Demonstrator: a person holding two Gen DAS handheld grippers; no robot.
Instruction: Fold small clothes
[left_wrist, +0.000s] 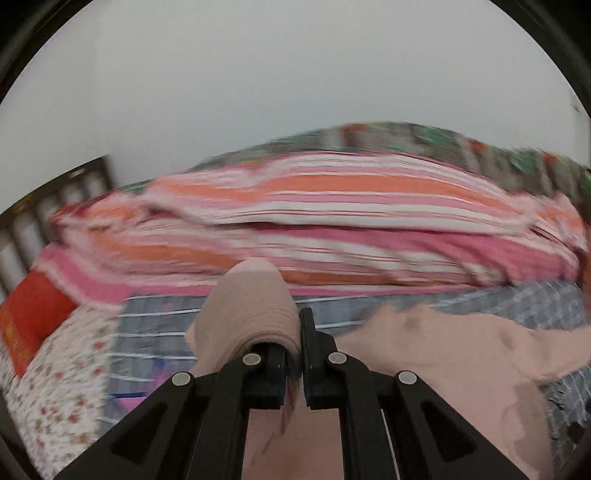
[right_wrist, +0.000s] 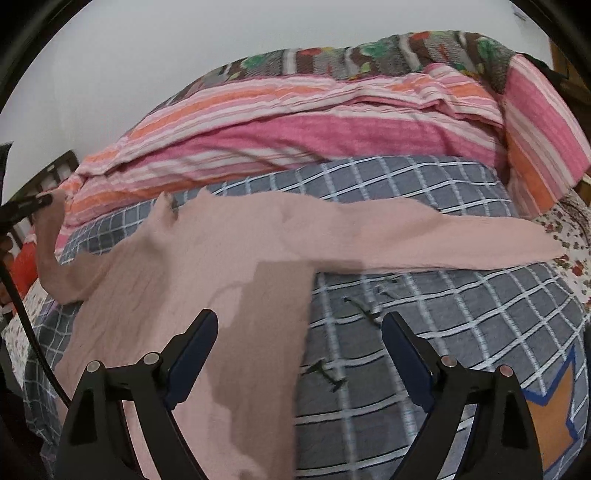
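Bed with checked sheet (right_wrist: 424, 295) and striped blanket (right_wrist: 314, 122) behind. Pink top (right_wrist: 221, 258) lies spread on the sheet. Left gripper (left_wrist: 293, 354) jaws clamp its sleeve, blurred up close. Only the right view shows the whole top; right gripper (right_wrist: 299, 350) jaws wide, holding nothing.

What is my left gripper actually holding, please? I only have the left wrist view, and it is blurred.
Observer: In the right wrist view, the left gripper has its jaws shut on one sleeve end of the pink top, lifted off the bed.
Operator: Thank you. Where is the other sleeve?
Observer: It lies flat, stretched to the right across the grey checked blanket.
Operator: And is the right gripper holding anything?
Observer: No. The right gripper has its jaws open, hovering over the top's right edge.
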